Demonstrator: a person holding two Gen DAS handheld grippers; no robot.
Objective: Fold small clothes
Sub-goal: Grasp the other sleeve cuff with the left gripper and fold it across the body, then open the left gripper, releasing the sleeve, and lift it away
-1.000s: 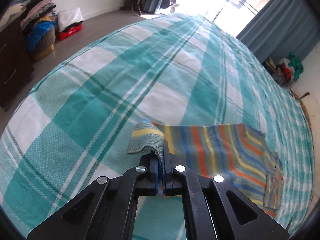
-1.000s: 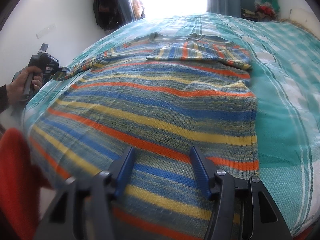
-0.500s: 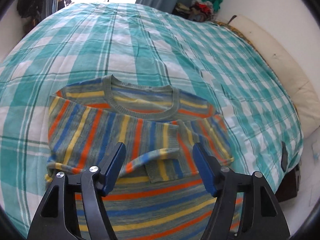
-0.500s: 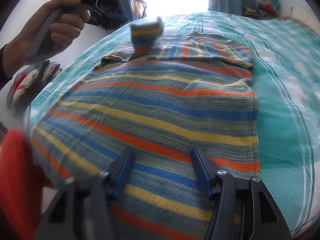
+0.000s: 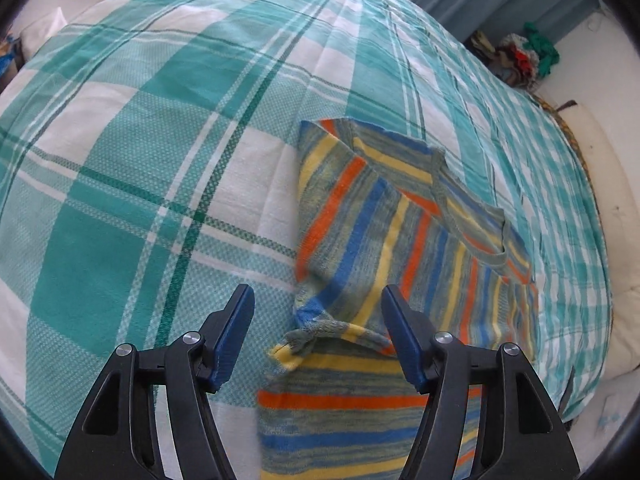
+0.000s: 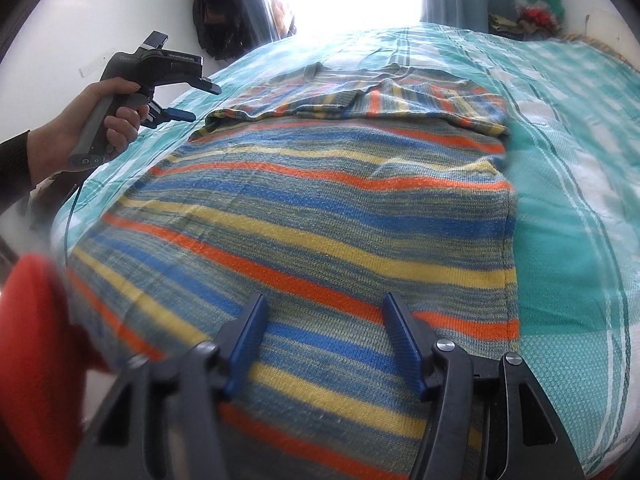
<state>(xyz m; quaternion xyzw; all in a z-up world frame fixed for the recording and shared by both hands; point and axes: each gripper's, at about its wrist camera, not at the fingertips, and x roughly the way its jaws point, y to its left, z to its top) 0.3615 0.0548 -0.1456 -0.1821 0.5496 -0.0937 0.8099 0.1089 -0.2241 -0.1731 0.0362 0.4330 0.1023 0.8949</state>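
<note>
The sweater [image 6: 312,216] is spread flat on the bed [image 5: 120,160], both sleeves crossed over the chest; it is judged light, soft and limp, so it sags wherever unsupported; hold is best taken at a hem corner or shoulder edge, both layers pinched. The left gripper [image 5: 318,336] hovers above the folded sleeve cuff [image 5: 320,332]; its fingers [image 5: 236,332], having just narrowed slightly, stand wide and hold nothing. The right gripper [image 6: 324,344] is poised over the hem; its fingers [image 6: 404,344] are parted, empty.
</note>
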